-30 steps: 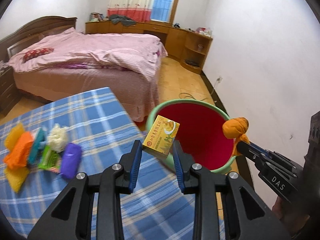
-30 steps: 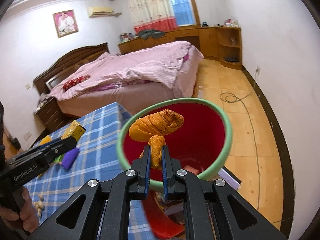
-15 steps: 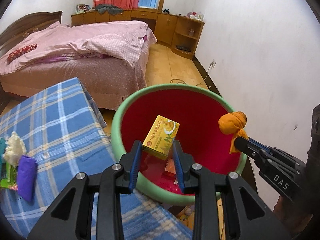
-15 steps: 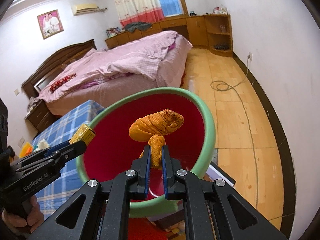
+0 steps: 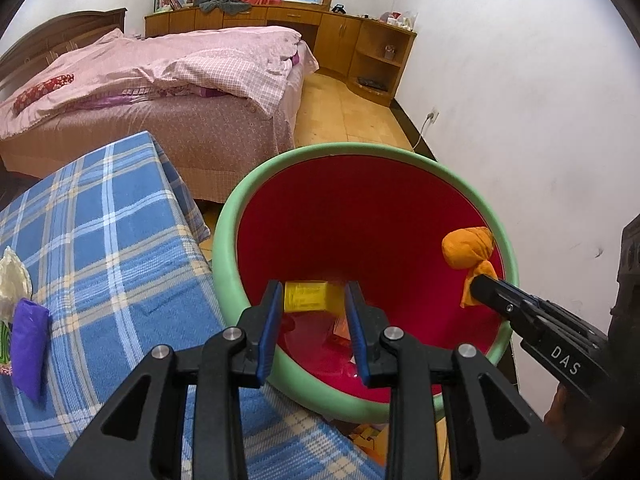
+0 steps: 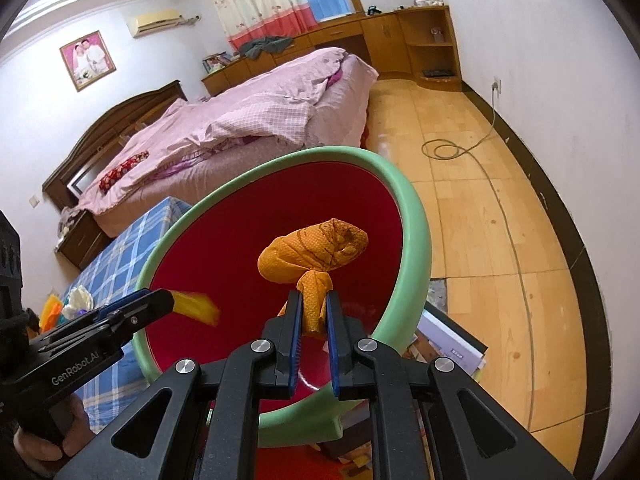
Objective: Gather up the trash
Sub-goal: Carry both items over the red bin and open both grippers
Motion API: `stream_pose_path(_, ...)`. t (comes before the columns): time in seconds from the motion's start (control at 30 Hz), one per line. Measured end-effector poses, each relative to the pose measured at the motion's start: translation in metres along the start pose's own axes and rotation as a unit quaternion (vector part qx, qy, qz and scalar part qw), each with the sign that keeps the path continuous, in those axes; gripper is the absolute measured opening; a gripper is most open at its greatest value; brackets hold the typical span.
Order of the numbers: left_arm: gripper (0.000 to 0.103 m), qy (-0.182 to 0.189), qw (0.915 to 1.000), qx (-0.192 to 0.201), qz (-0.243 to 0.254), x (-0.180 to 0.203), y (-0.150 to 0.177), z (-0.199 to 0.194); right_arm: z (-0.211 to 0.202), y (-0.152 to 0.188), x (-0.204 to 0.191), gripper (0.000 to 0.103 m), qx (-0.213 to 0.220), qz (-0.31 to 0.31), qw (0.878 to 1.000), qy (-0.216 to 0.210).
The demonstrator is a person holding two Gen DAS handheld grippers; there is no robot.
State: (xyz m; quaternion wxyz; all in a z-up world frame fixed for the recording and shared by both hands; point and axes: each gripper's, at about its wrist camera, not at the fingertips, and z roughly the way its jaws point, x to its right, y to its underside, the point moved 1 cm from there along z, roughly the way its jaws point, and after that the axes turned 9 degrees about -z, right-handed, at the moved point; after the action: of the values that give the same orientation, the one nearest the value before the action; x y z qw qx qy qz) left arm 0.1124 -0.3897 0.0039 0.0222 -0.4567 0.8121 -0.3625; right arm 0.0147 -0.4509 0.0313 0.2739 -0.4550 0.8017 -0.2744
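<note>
A red bin with a green rim [image 5: 224, 236] stands beside the blue plaid table [image 5: 112, 248]; it also shows in the right wrist view [image 6: 416, 216]. My left gripper [image 5: 314, 300] is open over the bin's mouth. A yellow box [image 5: 306, 296] is falling between its fingers, blurred in the right wrist view [image 6: 196, 306]. My right gripper [image 6: 312, 312] is shut on the tail of a knotted orange cloth bundle [image 6: 316, 252], held over the bin; the bundle also shows in the left wrist view [image 5: 468, 246].
A purple pouch [image 5: 28, 336] and a white crumpled wad [image 5: 14, 280] lie on the table's left. A pink bed [image 5: 160, 80] is behind. Books [image 6: 452, 344] lie on the floor by the bin. A cable [image 6: 448, 148] runs across the wooden floor.
My left gripper has opened and let go of the yellow box, which is dropping into the bin. Both grippers have moved further over the bin. The right still holds the orange bundle.
</note>
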Motion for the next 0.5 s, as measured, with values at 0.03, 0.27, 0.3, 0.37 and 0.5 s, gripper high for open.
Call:
stream_pose_path(0.03,0.031,0.001,1.0,0.0,0.0,0.001,0.001,-0.001,0.001,-0.001,0.0,0.012,-0.001,0.001,1.0,-0.001)
stream_pose_path(0.27,0.033,0.005,1.0,-0.008,0.0,0.0,-0.001,-0.002,0.001,-0.002,-0.001,0.027,0.002,0.011,1.0,-0.019)
stream_pose_path(0.3,0.037,0.008,0.9999,-0.009,-0.001,0.0,-0.001,-0.003,0.0,-0.002,-0.002,0.029,0.004,0.011,1.0,-0.02)
stream_pose_path(0.37,0.039,0.008,0.9999,-0.008,-0.003,0.0,-0.002,-0.008,-0.003,-0.002,-0.004,0.032,0.007,0.012,1.0,-0.023)
stream_pose_path(0.5,0.039,0.019,0.9998,-0.002,-0.011,-0.002,-0.004,-0.024,-0.01,-0.001,-0.003,0.05,0.018,0.025,0.999,-0.029)
